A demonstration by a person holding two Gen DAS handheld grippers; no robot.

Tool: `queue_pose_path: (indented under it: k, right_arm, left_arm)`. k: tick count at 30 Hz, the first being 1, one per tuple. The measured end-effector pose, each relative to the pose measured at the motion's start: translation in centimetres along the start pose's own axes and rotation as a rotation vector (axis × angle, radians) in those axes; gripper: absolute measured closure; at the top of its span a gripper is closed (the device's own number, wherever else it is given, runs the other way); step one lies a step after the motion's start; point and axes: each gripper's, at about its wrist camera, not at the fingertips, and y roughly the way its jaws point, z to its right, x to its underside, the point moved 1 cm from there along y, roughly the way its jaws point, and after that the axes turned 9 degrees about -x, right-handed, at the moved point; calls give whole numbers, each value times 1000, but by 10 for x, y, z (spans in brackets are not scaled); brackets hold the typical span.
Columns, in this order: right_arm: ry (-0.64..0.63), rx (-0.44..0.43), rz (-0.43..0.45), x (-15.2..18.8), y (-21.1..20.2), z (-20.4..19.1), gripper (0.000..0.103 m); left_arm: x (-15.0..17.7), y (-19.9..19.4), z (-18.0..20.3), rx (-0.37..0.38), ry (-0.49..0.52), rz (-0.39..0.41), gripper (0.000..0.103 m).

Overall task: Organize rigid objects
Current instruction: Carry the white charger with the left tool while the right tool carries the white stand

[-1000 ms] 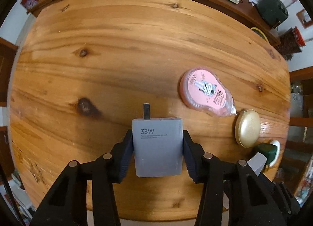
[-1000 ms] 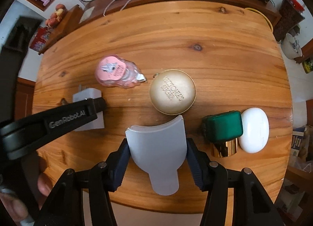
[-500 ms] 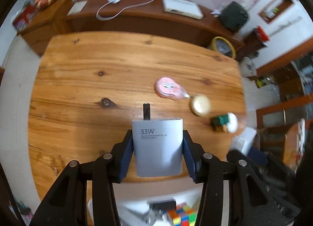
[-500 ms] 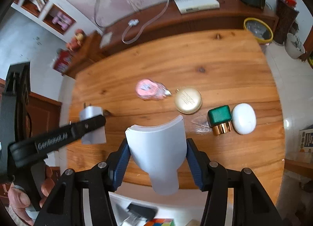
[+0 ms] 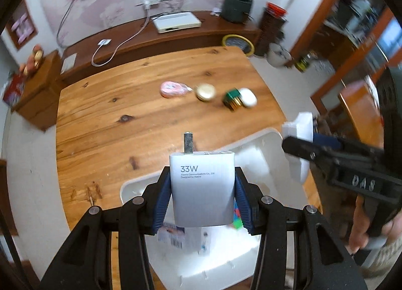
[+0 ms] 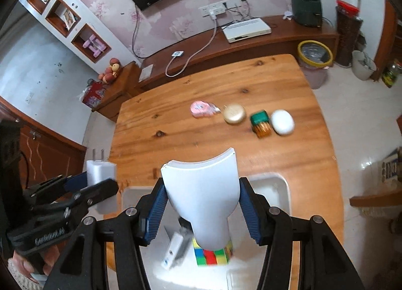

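My left gripper [image 5: 202, 199] is shut on a white 33W charger [image 5: 202, 187], prongs forward, held above a white bin [image 5: 261, 161] at the table's near edge. My right gripper [image 6: 201, 204] is shut on a white curved plastic piece [image 6: 202, 192], also above the bin [image 6: 273, 189]. The bin holds a colourful cube [image 6: 212, 256] and a small white box [image 6: 173, 249]. Each gripper shows in the other's view: the right [image 5: 301, 149], the left [image 6: 100, 184]. On the table lie a pink tape dispenser [image 6: 201, 109], a gold compact [image 6: 234, 113], a green and gold box [image 6: 261, 124] and a white case [image 6: 282, 122].
The wooden table [image 6: 201, 139] stands before a low dark sideboard [image 6: 251, 41] with a white router and cables. A yellow-rimmed waste bin [image 6: 314, 56] stands on the floor at the far right. A small wooden cabinet [image 6: 113, 89] is at the far left.
Both grippers have lifted and pulled back from the table with their objects, and now hang above the white bin at the near edge. The remaining table objects look farther away.
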Motion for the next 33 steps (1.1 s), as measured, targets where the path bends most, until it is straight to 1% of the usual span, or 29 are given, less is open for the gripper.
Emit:
queue_pose_path:
  k: [2, 5, 9, 11, 15, 20, 22, 25, 28, 30, 33]
  right_arm:
    - [17, 15, 8, 14, -5, 3, 46]
    - [42, 46, 5, 34, -7, 10, 47]
    - [60, 103, -22, 59, 0, 19, 46]
    - [74, 113, -38, 73, 4, 24, 46]
    - [93, 131, -70, 92, 13, 30, 46]
    - [117, 153, -104, 111, 24, 39, 46]
    - [124, 177, -123, 118, 32, 46, 46]
    - [151, 206, -160, 129, 44, 59, 46]
    - [178, 226, -201, 138, 56, 71, 46]
    - [195, 226, -218, 142, 61, 77, 46]
    - [155, 244, -219, 142, 63, 71, 46]
  left_arm:
    - [14, -1, 13, -7, 60, 9, 52]
    - [30, 0, 28, -8, 122, 16, 52]
    - [51, 13, 47, 6, 192, -31, 52]
    - [59, 18, 54, 9, 219, -48, 52]
    - [72, 28, 65, -18, 276, -65, 52]
    - [90, 44, 77, -40, 343, -98, 52]
    - [100, 55, 81, -45, 376, -125, 52]
    - [113, 70, 86, -28, 403, -181, 52]
    - [121, 80, 89, -39, 433, -210, 52]
    - [124, 85, 91, -67, 463, -213, 52]
    - [128, 89, 95, -81, 487, -214, 52]
